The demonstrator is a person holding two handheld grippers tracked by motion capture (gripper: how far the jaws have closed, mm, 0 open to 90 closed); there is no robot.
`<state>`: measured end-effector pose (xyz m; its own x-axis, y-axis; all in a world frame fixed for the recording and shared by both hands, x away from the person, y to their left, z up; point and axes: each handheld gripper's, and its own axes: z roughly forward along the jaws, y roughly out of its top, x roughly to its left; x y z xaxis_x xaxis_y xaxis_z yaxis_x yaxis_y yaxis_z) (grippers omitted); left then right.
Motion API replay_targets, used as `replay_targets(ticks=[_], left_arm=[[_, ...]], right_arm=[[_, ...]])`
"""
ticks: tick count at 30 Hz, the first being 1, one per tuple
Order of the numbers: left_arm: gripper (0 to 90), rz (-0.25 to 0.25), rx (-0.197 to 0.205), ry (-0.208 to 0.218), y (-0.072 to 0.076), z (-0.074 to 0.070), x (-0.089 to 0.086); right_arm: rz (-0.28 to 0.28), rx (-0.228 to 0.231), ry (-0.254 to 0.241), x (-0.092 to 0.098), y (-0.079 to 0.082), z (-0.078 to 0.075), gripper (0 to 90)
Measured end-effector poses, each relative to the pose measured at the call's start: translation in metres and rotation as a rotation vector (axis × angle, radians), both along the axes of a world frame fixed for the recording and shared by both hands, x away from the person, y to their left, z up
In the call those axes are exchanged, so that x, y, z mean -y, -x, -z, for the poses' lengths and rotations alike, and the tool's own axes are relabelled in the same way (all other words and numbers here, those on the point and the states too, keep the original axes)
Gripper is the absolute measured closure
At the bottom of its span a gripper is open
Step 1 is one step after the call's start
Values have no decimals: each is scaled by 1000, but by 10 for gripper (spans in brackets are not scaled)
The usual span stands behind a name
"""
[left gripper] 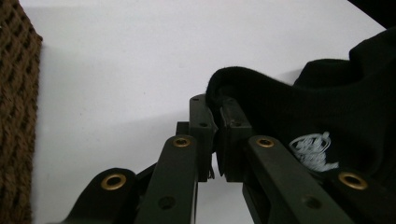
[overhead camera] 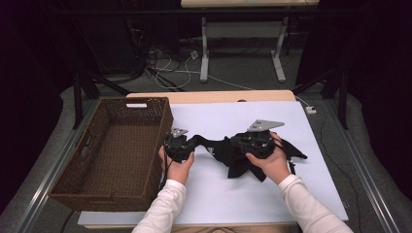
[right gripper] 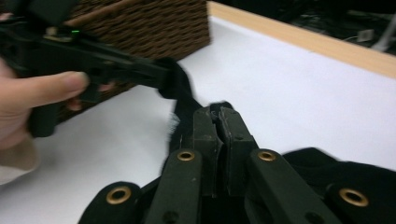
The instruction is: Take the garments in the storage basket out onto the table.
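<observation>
A black garment (overhead camera: 228, 156) with a small white print (left gripper: 314, 151) hangs stretched between my two grippers over the white tabletop (overhead camera: 233, 194). My left gripper (overhead camera: 190, 142) is shut on one edge of the cloth (left gripper: 327, 107), which folds over its closed jaws (left gripper: 217, 105). My right gripper (overhead camera: 234, 141) is shut on another part of the same cloth, pinched at its tips (right gripper: 218, 114). In the right gripper view a taut strip of fabric (right gripper: 180, 93) runs up to the left gripper (right gripper: 116, 63), held by a hand (right gripper: 32, 93).
A brown wicker basket (overhead camera: 111, 145) stands at the table's left, close beside the left gripper (left gripper: 16, 116) (right gripper: 154, 23). The wooden table edge (right gripper: 327, 44) runs along the far side. Cables and a desk frame (overhead camera: 204, 48) are on the floor beyond.
</observation>
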<state>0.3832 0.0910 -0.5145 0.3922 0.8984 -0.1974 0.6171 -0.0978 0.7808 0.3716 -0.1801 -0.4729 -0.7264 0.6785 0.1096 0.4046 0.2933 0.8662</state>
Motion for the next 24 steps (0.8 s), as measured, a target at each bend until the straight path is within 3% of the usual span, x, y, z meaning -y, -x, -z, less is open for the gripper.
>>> replay_targets(ticks=[5,13,20,24], left_arm=[[864,-13,17,23,-4,-11,0],[864,-8,34,6,-18,-28,7],[864,-9,50,-14,-36,-37,17],[864,-19,28,-15,-52,-32,19]], right_arm=[[74,13,10,24,-14,-9,866],[183,48,42,52,-42,-23,869],[260,113,63,60,-57,-38,870],[287,87,63,61,-70,-32,870]])
